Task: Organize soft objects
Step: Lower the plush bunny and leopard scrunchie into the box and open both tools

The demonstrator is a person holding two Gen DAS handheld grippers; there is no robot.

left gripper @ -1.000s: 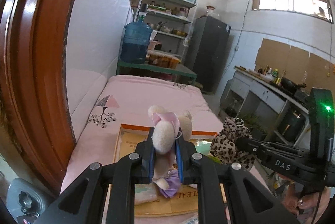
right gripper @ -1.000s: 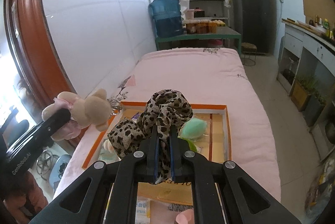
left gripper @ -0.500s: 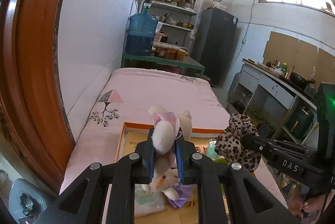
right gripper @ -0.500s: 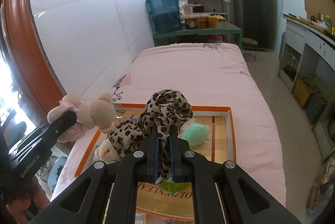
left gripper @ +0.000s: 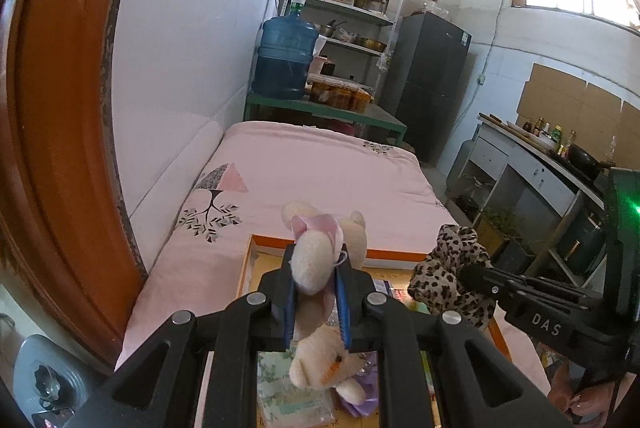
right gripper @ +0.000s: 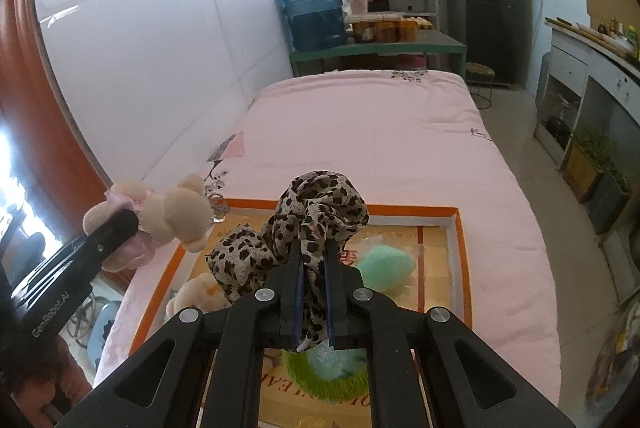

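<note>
My left gripper is shut on a cream plush toy with a pink bow and holds it in the air above the orange-rimmed cardboard tray. The toy also shows at the left of the right wrist view. My right gripper is shut on a leopard-print scrunchie, held above the same tray. The scrunchie shows at the right of the left wrist view. A second cream plush lies in the tray below.
The tray lies on a pink bed and also holds a mint sponge, a green fringed item and a tissue pack. A white wall runs along the left, a brown door frame beside it. A counter stands right.
Both grippers have risen and drawn back from the tray with their objects still held. More of the bed and tray now shows below them.
</note>
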